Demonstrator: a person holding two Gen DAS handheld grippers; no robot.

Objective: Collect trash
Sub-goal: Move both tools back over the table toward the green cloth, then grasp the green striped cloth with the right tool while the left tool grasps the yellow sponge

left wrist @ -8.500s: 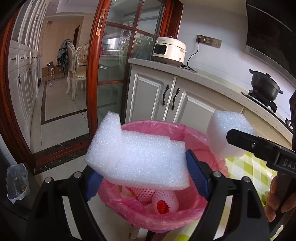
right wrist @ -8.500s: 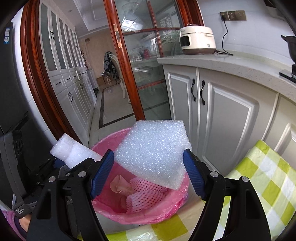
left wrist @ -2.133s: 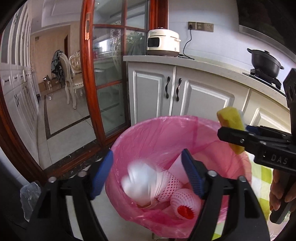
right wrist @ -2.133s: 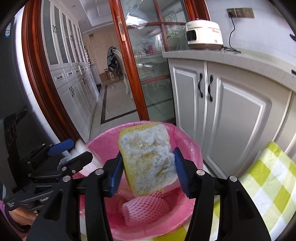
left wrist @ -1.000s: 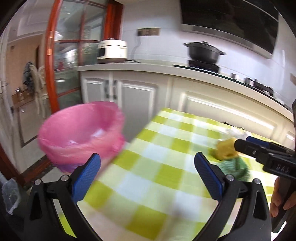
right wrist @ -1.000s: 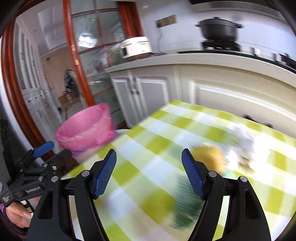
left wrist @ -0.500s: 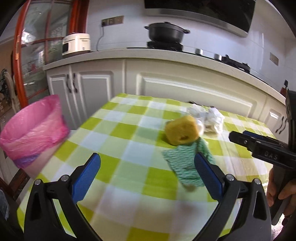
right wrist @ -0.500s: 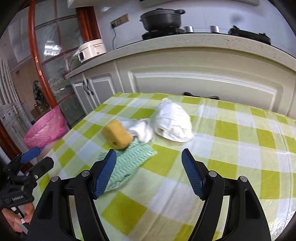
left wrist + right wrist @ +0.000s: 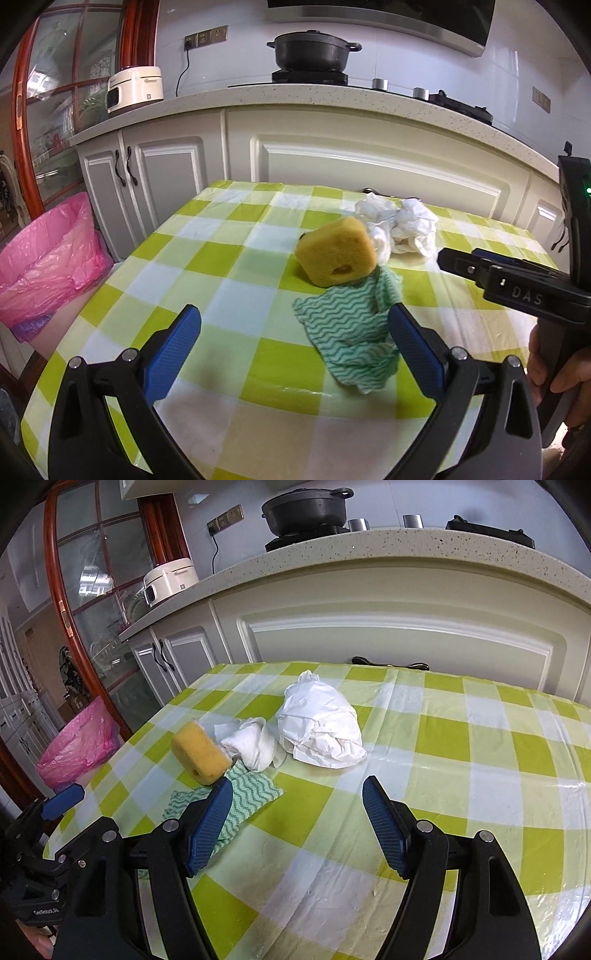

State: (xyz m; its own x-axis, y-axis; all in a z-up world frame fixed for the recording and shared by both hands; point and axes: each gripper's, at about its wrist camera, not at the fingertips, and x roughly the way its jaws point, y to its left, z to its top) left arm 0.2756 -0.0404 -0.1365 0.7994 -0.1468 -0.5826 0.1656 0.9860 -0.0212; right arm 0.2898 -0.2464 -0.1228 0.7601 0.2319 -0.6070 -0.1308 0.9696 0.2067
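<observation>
- A yellow block of sponge (image 9: 338,254) with a hole in one face is lying ahead of the left hand-held gripper (image 9: 293,349), partly on top of a crumpled green-and-white wavy-patterned cloth (image 9: 354,334).
- That cloth is lying just inside the right blue pad (image 9: 415,354) of the left hand-held gripper, whose jaws are standing wide apart with nothing clamped.
- Two crumpled white paper wads (image 9: 319,725) are lying ahead of the right hand-held gripper (image 9: 297,823), the smaller one touching the sponge.
- The right hand-held gripper is hovering with jaws apart and empty.
- Everything is resting on a worktop (image 9: 480,760) covered in a green-and-white checked cloth.
- A pink-lined bin (image 9: 48,266) is standing off the worktop's edge, to the far left of both hand-held grippers.
</observation>
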